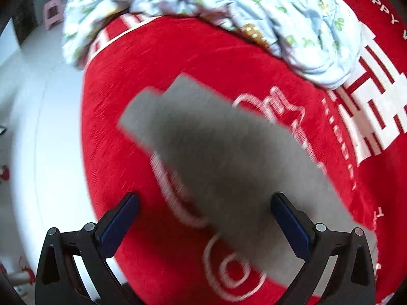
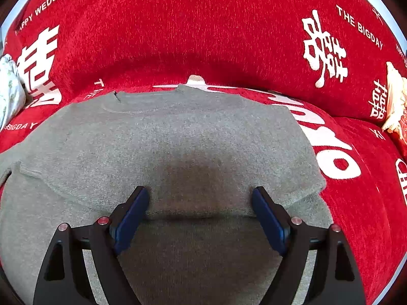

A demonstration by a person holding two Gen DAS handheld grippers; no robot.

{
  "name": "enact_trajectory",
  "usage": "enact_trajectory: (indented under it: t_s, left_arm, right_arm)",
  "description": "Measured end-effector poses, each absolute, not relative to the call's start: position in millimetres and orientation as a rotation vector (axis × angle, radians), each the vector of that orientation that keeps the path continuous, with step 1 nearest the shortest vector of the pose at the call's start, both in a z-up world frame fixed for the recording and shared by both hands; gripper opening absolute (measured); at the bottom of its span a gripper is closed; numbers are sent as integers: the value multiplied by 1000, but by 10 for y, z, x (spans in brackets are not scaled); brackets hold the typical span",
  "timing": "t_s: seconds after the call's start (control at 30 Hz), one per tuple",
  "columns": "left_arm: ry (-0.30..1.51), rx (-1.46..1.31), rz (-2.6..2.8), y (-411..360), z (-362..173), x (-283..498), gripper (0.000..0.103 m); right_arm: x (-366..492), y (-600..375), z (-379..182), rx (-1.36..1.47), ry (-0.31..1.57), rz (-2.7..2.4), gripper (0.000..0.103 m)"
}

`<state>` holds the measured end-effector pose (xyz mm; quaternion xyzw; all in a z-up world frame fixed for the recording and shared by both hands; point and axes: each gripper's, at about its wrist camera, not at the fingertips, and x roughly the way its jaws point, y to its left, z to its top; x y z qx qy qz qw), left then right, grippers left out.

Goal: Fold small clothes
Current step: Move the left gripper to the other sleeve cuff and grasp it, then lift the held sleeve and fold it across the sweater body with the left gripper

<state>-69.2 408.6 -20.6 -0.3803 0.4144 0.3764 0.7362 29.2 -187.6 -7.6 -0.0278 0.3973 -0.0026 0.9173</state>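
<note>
Grey sweater [image 2: 178, 137] lies flat, apparently lengthwise, neckline toward the sofa back [image 2: 203, 25].

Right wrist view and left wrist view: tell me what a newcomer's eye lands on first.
The bright red sofa cover with white lettering and wedding characters fills both views. On it lies a grey knit sweater, spread flat in the middle of the right wrist view, with the open right tool just above it. In the left wrist view a crumpled pale blue floral cloth is heaped at the top.
</note>
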Motion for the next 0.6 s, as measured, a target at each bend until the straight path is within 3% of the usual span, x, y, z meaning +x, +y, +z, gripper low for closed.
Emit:
enact_trajectory:
  t_s: [0.07,0.13,0.17,0.2,0.37,0.6]
  left_arm:
    - [874,-852,800,4200,-181,-680,97]
    - [836,-822,788,4259,-105,-713,65]
    - [824,-813,761,4291,-77,-721,35]
    - [821,-824,725,4304,-75,-736,17]
    - [791,-892,647,4468,-5,-778,15]
    - [761,-675,658,4125,392,-595,15]
  right_arm:
    - [291,-1872,-76,-60,817,-7,86]
    - [289,-1872,-77,-60,816,-7,86]
    - [289,-1872,-77,-59,816,-7,86]
    - [289,-1872,-77,-60,816,-7,86]
    - [292,-1879,-73,-56,819,-6,86]
    - [300,-1878,-70,-54,820,-7,86]
